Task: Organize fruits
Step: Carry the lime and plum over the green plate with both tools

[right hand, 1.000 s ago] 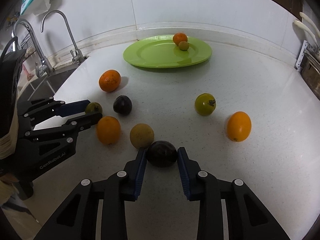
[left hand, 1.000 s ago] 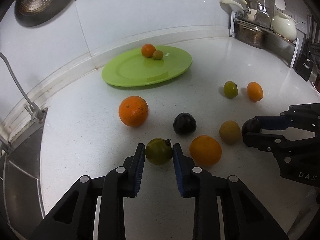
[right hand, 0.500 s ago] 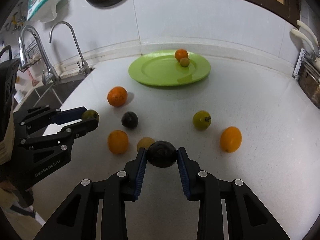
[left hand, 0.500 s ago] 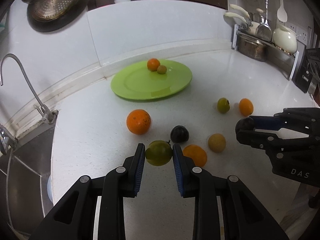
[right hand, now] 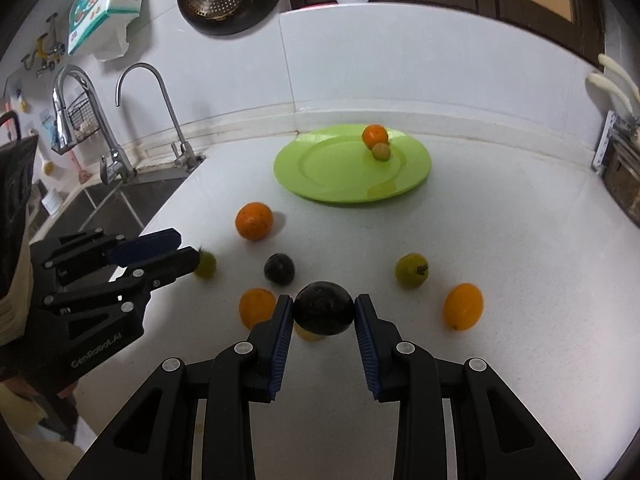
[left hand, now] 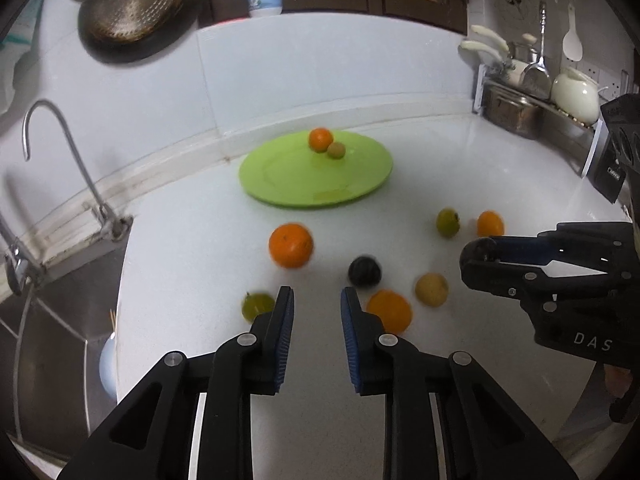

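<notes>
My left gripper (left hand: 317, 300) is shut, its pads close together with nothing between them. A green fruit (left hand: 258, 306), blurred, lies on the white counter just left of its left finger. In the right wrist view that fruit (right hand: 206, 266) sits at the tip of the left gripper (right hand: 180, 252). My right gripper (right hand: 324, 304) is shut on a dark round fruit (right hand: 324, 316), held above the counter. The green plate (left hand: 280, 184) at the back holds a small orange (left hand: 320, 140) and a tan fruit (left hand: 336, 151).
Loose on the counter are a big orange (left hand: 291, 245), a dark fruit (left hand: 364, 272), another orange (left hand: 390, 310), a tan fruit (left hand: 431, 289), a green fruit (left hand: 447, 222) and a small orange (left hand: 490, 224). A sink with a faucet (left hand: 60, 152) is left, a dish rack (left hand: 520, 112) right.
The green fruit has left the left gripper's jaws and now lies on the counter beside it. Both grippers have risen; the right one still holds the dark fruit.
</notes>
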Demonstrator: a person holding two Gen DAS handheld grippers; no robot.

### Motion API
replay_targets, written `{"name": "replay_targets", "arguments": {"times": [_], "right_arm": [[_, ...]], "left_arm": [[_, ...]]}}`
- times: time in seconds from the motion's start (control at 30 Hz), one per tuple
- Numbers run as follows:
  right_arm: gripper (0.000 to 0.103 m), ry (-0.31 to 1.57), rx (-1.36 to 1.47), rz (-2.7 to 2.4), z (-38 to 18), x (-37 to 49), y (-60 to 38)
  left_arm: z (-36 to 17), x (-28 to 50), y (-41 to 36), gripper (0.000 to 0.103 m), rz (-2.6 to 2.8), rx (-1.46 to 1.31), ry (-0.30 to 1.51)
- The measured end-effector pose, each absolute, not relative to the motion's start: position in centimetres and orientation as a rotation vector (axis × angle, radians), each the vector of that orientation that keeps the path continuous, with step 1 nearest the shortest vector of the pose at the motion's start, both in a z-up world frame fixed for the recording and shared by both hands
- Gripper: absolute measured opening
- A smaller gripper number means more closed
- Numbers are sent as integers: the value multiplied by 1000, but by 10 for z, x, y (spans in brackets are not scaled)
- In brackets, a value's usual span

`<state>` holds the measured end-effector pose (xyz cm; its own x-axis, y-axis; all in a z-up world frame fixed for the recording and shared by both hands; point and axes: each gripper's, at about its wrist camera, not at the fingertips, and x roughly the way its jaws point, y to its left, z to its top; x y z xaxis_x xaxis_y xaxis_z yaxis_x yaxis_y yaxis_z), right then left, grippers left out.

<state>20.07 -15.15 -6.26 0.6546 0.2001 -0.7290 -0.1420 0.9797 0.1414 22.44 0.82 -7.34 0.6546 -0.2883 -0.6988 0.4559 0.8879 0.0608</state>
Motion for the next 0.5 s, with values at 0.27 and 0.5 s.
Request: {"name": "replay_targets", "arguments": {"times": [0.27, 0.5], "right_arm": [[33, 839, 41, 252, -71, 204, -129], [33, 811, 0, 308, -70, 227, -105]], "left_arm": [[-87, 229, 27, 50, -342, 217, 776], [-98, 258, 44, 54, -257, 181, 781]]}}
